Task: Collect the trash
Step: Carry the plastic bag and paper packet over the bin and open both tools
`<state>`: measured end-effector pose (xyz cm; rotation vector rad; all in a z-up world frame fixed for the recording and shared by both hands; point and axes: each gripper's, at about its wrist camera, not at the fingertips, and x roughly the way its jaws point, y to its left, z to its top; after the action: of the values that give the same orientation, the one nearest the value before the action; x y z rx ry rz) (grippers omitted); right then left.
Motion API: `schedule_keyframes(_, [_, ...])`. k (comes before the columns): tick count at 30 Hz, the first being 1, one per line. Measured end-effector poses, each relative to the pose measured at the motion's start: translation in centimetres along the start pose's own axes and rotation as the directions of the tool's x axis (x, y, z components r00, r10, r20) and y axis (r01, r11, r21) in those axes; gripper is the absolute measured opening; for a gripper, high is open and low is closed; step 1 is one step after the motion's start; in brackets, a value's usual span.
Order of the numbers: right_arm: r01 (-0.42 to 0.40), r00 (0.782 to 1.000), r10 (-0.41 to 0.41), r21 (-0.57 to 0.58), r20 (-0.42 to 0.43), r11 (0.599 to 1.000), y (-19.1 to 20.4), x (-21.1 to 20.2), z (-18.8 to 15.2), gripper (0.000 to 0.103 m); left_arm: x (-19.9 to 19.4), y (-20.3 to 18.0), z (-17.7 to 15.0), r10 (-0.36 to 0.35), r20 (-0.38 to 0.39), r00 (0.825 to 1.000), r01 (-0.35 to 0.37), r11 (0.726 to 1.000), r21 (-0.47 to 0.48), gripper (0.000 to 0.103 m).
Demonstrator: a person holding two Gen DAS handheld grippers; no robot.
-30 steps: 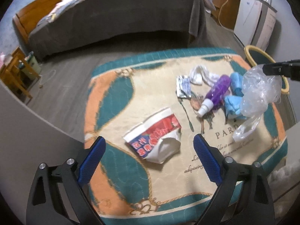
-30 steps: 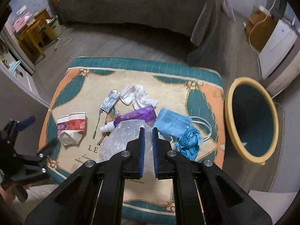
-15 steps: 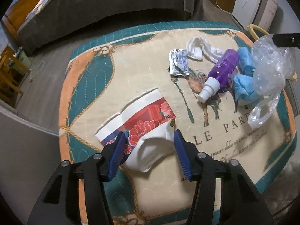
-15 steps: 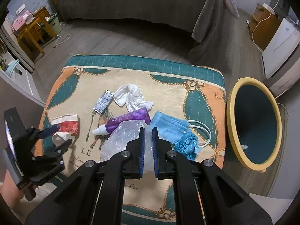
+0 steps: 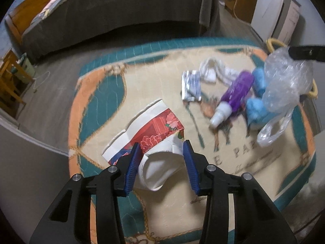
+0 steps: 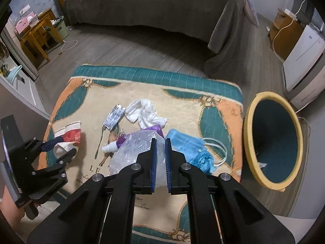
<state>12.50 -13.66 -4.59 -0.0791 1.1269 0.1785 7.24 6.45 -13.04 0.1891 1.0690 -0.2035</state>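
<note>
A crumpled red-and-white paper bag (image 5: 154, 142) lies on the rug (image 5: 154, 93); my left gripper (image 5: 161, 158) has closed in around its white end, both pads touching it. It also shows in the right wrist view (image 6: 69, 136). My right gripper (image 6: 159, 154) is shut on a clear plastic bag (image 6: 134, 150), held above the rug; that bag shows in the left wrist view (image 5: 284, 85). On the rug lie a purple spray bottle (image 5: 233, 95), blue face masks (image 6: 189, 148), a white cloth (image 6: 144, 113) and a foil packet (image 6: 113, 117).
A yellow-rimmed teal bin (image 6: 272, 142) stands just off the rug's right edge. A bed with a dark cover (image 6: 154, 10) lies beyond the rug. Wooden furniture (image 6: 38, 34) stands at far left, white appliances (image 6: 304, 61) at far right.
My left gripper came down over the paper bag and narrowed from wide open until its pads grip the bag's white end. My right gripper kept hold of the plastic bag, drifting slightly.
</note>
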Motion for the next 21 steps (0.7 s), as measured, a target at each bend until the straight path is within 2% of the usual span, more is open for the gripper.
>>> schedule_keyframes(4, [0.013,1.000,-0.013,0.018,0.028,1.000,-0.9,-0.8,0.2,0.007,-2.2,-0.8,1.4,-0.011,0.064,0.998,0.011,1.000,0.002,0.044])
schedule_keyframes(10, [0.028,0.998,-0.031,0.047,0.063,0.999,-2.8,-1.9,0.3,0.007,-5.7,-2.9,4.0,-0.044,0.164,0.985,0.041,0.999,0.023,0.044])
schedule_keyframes(21, [0.025,0.993,-0.038,0.116,0.110,0.993,-7.3,-3.8,-0.1,0.007,-8.1,-7.3,5.9,-0.080,0.235,0.969,0.058,0.994,0.096,0.044])
